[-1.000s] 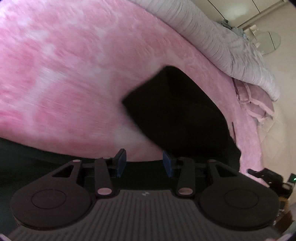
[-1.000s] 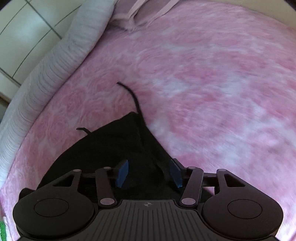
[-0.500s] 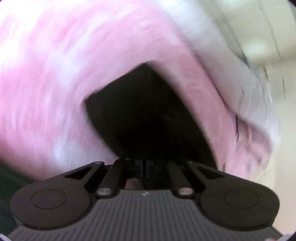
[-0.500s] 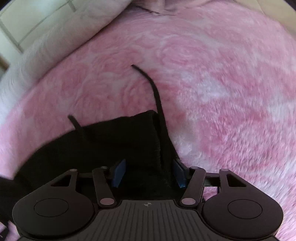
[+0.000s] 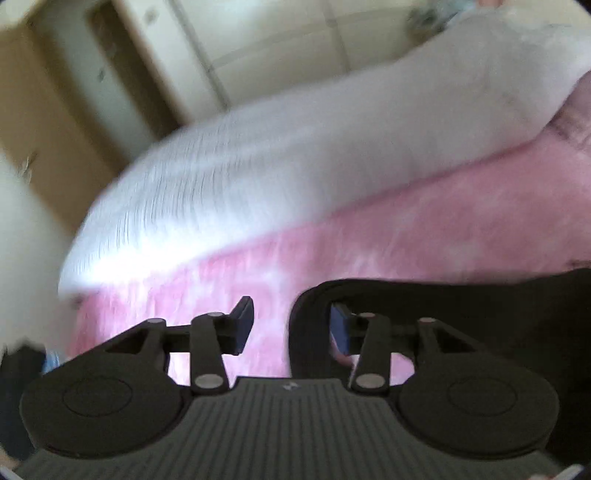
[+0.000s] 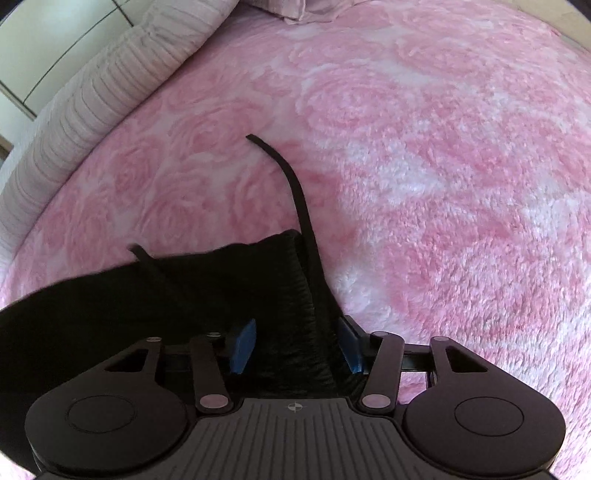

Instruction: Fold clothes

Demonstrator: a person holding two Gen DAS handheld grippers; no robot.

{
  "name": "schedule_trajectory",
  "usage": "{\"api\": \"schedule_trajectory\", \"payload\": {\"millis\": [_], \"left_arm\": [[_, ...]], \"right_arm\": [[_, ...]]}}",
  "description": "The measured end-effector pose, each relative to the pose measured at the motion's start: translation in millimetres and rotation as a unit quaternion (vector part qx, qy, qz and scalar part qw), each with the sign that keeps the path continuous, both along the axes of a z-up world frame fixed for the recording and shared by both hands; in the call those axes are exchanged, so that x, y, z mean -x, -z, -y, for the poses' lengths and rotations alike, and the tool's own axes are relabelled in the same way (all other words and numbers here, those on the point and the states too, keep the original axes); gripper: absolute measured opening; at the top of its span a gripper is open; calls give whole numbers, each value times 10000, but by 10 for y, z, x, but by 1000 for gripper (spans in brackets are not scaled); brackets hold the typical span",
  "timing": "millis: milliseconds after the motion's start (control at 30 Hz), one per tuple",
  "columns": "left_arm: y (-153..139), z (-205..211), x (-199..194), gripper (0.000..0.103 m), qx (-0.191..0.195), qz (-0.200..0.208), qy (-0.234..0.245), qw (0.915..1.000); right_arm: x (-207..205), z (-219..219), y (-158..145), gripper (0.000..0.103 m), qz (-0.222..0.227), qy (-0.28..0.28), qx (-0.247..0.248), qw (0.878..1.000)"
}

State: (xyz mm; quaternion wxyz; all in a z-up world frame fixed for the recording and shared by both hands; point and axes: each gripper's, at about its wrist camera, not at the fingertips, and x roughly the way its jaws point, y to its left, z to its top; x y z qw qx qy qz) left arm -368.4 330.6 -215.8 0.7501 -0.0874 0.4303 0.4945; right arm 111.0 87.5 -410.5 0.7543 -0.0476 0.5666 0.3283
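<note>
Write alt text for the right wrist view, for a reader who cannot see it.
A black garment lies on a pink rose-patterned fleece blanket, its ribbed waistband between the closing blue pads of the right claw. A black drawstring trails up across the blanket, and a pale ribbed bolster edges the upper left.

There is one black cloth (image 6: 155,295). It has two strings: one long string (image 6: 295,192) and one short string (image 6: 142,254).

There is one pink blanket (image 6: 424,147) with lots of rose shapes on it, too many to count.

There is one long white roll (image 5: 295,158) at the edge of the blanket. One pink pillow (image 6: 295,9) peeks in at the top.

There are two grippers, a left gripper (image 5: 291,326) and a right gripper (image 6: 297,347). Each gripper has two fingers, so that makes four fingers. Each finger has one blue pad, so that makes four blue pads (image 6: 243,345).

There is one brown door (image 5: 44,122), blurry.
</note>
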Motion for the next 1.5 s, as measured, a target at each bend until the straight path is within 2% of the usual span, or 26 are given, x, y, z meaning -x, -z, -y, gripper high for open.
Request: {"api": "schedule_trajectory", "payload": {"millis": [67,100,200,233,267,400,467,533,600,633,667,700,733,767,867,900,967,1033,1067,1100,1133,1200,1267,1333,1400,1500], "left_arm": [[353,-6,193,41,558,237,-408,9973],[539,-8,283,41,895,410,-677,9928],[1082,34,546,40,1849,966,-1507,9663],[1208,81,666,40,2029,1059,-1709,9583],[1308,132,775,40,2118,1074,-1842,9538],[1478,128,1030,42,1915,1015,-1993,9557],[1585,-13,1201,46,1888,1297,-2275,9464],[1677,-257,1305,50,1991,1853,-2689,9240],[1850,-465,1383,47,2244,2524,-3081,8894],[1935,-550,1398,41,2368,2786,-3245,8723],[1918,-597,1362,34,2282,2764,-3178,8778],[1875,-634,1314,19,2140,2665,-3049,8889],[1832,-671,1265,8,1998,2565,-2918,8995],[1789,-708,1217,8,1854,2464,-2785,9096],[1207,-813,1040,8,782,1540,-1785,9687],[991,-858,1010,8,421,1241,-1526,9796],[560,-1020,980,9,-214,484,-1243,9908],[262,-1246,1014,13,-368,89,-1039,9939],[223,-1379,1017,17,-200,-222,-948,9950],[210,-1516,1016,28,26,-567,-859,9947],[276,-1612,1012,36,271,-1016,-822,9911],[538,-1735,1069,35,645,-1853,-998,9755],[812,-1732,1222,35,1173,-1939,-1114,9676],[1036,-1649,1433,35,1740,-1378,-1381,9652],[1208,-1581,1660,36,2234,-525,-1731,9578],[1430,-1548,1943,37,2708,778,-2276,9321]], "right_arm": [[43,11,-51,52,111,36,-16,9999],[69,18,-82,52,187,23,-17,9998],[137,48,-171,52,406,-21,65,9992],[155,65,-196,52,463,-16,99,9989],[174,86,-218,52,506,15,128,9986],[274,136,-265,52,568,158,228,9980],[360,123,-260,52,544,243,271,9979],[458,83,-243,52,515,329,324,9976],[559,35,-230,52,522,402,372,9971],[607,16,-226,52,534,431,398,9968],[653,-4,-224,52,550,451,431,9965],[694,-26,-223,52,573,457,473,9962],[735,-48,-227,52,608,454,521,9958],[772,-65,-243,52,669,438,579,9951],[801,-32,-350,52,879,563,668,9923],[799,-6,-391,52,928,651,673,9913],[777,74,-478,52,950,917,623,9893],[766,121,-542,52,952,1102,576,9877],[780,120,-565,52,962,1150,562,9871],[804,108,-576,52,968,1165,541,9870],[827,95,-587,52,974,1180,520,9869],[884,62,-599,52,970,1189,475,9870],[978,-9,-571,52,911,1085,427,9890],[1077,-106,-538,52,920,863,419,9911],[1171,-243,-512,52,1009,543,439,9924],[1296,-529,-477,52,1133,-69,422,9926]]}}
